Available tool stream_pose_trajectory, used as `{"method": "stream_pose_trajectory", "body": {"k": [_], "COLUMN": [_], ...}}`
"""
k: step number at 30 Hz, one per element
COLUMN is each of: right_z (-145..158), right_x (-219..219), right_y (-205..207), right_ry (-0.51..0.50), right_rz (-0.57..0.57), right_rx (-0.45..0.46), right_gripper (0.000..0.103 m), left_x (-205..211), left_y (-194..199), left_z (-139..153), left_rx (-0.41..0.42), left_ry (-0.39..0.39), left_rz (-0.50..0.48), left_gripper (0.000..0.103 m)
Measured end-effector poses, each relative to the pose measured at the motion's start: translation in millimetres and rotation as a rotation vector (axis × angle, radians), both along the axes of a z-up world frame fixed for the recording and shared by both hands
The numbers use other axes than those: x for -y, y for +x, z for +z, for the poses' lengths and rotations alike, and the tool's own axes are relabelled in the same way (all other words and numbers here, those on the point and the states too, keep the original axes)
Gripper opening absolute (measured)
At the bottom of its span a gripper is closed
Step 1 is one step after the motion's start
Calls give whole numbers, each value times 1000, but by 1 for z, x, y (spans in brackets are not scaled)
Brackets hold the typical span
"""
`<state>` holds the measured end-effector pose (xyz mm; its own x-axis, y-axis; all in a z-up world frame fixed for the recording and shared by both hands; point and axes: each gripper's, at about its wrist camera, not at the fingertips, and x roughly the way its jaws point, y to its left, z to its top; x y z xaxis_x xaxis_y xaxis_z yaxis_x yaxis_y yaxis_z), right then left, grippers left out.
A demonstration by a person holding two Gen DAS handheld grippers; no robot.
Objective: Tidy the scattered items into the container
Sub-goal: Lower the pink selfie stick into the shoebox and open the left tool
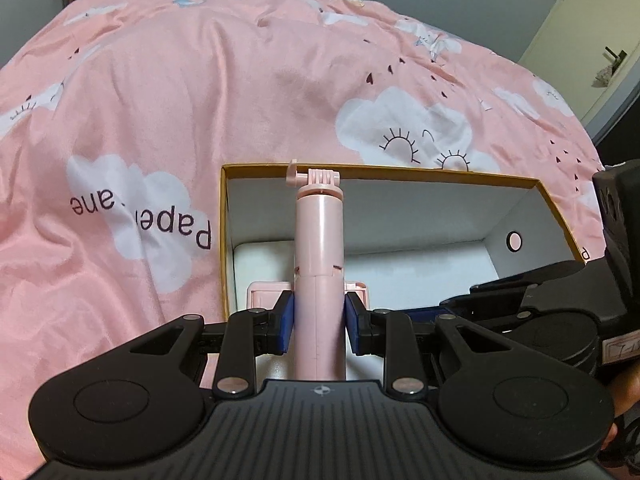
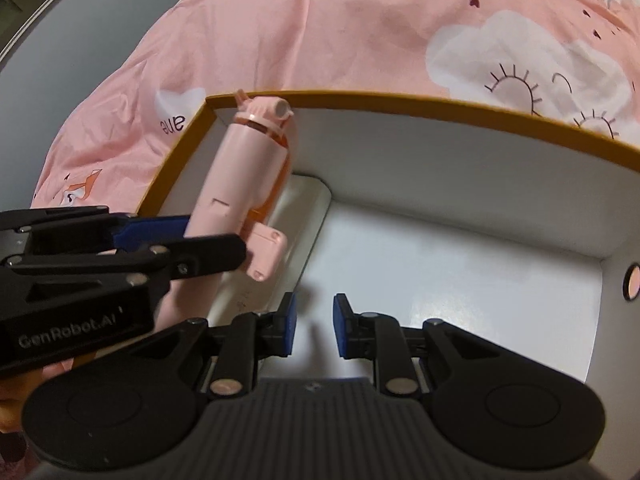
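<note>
Tongs of the left hand [image 1: 319, 322] grip a pink selfie stick [image 1: 319, 240] in the middle of the left wrist view; both blue pads [image 1: 287, 326] press on its round body from the two sides. The stick points away from the camera, and its hinged tip with a small screw knob reaches the far rim of the box [image 1: 400, 171]. This box is open, with a yellow-brown edge and white inner walls, and it lies on a bed with a pink bedsheet [image 1: 180, 92] printed with white clouds. A round hole shows in its right wall.

In the right wrist view the same stick [image 2: 244, 168] is at the upper left, tilted inside the left corner of the box [image 2: 400, 100], and its folded pink phone clamp hangs near the white floor. The left tongs [image 2: 192, 240] come in from the left edge and hold the stick there. The right tongs [image 2: 314, 326] are at the lower middle, over the white floor of the box. Their pads [image 2: 289, 328] stand a little apart and nothing is between them.
</note>
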<state>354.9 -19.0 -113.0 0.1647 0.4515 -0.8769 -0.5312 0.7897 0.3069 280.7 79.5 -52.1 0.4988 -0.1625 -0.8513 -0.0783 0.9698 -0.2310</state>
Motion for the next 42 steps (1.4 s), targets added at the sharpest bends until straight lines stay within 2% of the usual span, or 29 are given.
{"method": "stream_pose_trajectory", "body": {"k": [2,10,14,17,30,34,35,39,42], "right_z": [0,-10,-14,-20,-28,-30,-30,-33,-33], "right_x": [-1,-3,-4,-3,-1,-4,-7,-12,-15], "right_y": [1,7,12,16,24,24,25,26,26], "right_ry": [-7,17,16,30,116,128,123,124,125], "right_rz": [2,-15,-24,-38,-102,-113,-114,-122,-123], "right_rx": [17,-40,-48,-87,-170,-180,-178,-186,-181], "right_gripper": [22,19,18,17,10,9,5,5,5], "left_x": [0,0,2,2,2,8,8,4,2], "left_y": [0,9,13,14,14,13,12,10,4], "left_z": [1,-3,-4,-6,-6,-5,-6,-5,-1], "left_rx": [-12,-69,-87,-98,-95,-107,-111,-95,-77], "left_ry": [1,33,62,74,78,117,113,92,73], "left_rz": [5,39,34,30,21,2,6,7,-1], "left_gripper": [31,31,31,31,31,34,32,32,37]}}
